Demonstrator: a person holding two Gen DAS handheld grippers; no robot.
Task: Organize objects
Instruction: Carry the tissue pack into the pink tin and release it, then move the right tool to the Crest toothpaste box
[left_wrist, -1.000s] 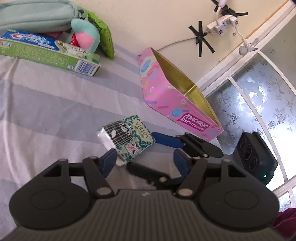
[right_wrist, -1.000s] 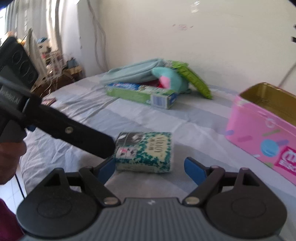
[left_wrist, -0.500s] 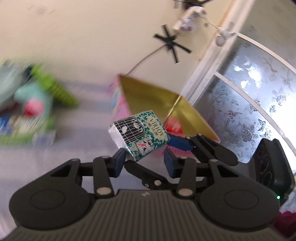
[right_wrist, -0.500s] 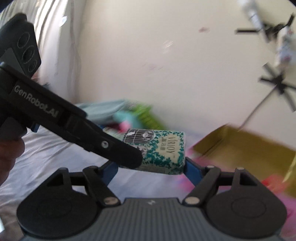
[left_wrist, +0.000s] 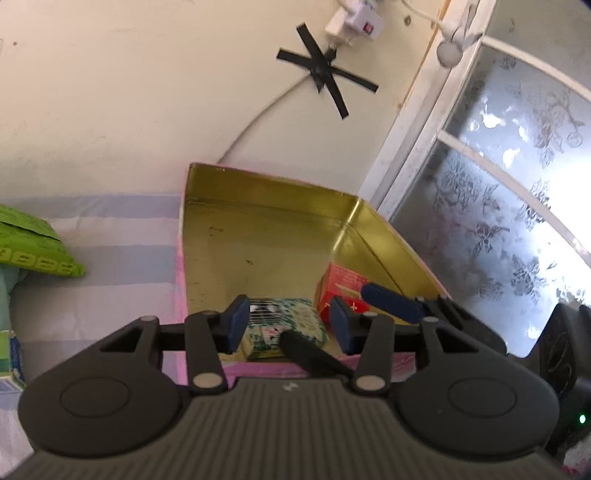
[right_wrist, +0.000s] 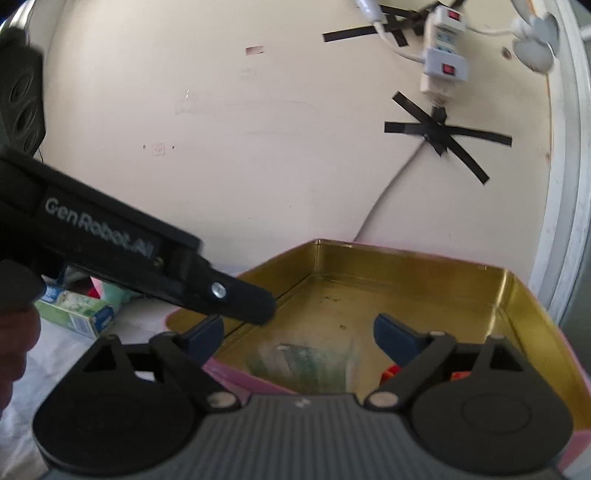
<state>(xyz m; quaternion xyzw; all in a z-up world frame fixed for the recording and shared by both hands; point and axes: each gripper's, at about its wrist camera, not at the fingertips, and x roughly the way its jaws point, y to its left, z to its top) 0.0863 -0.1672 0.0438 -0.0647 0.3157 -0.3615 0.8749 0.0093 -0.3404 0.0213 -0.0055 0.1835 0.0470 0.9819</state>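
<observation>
Left gripper: held over the near wall of the pink biscuit tin, aimed down into it; blue pads spread, straddling the tissue pack without clear contact, so released.
Right gripper: comes in from the right side, also angled into the tin; fingers wide apart, nothing between them.
Crossing: the right gripper's black finger passes in front of the left gripper's jaws in the left wrist view; the left gripper's body cuts across the right wrist view's left side.
Tissue pack: green-and-white patterned pack, lying on the gold floor of the tin at its near end; blurred in the right wrist view.
Red box: inside the tin, just right of the pack, against the right wall.
Open room: the far half of the tin floor is bare gold.
Edges: tin's far corner sits near the wall; frosted window close on the right.
Surroundings: green packet on the striped bedsheet, well left of the tin.
</observation>
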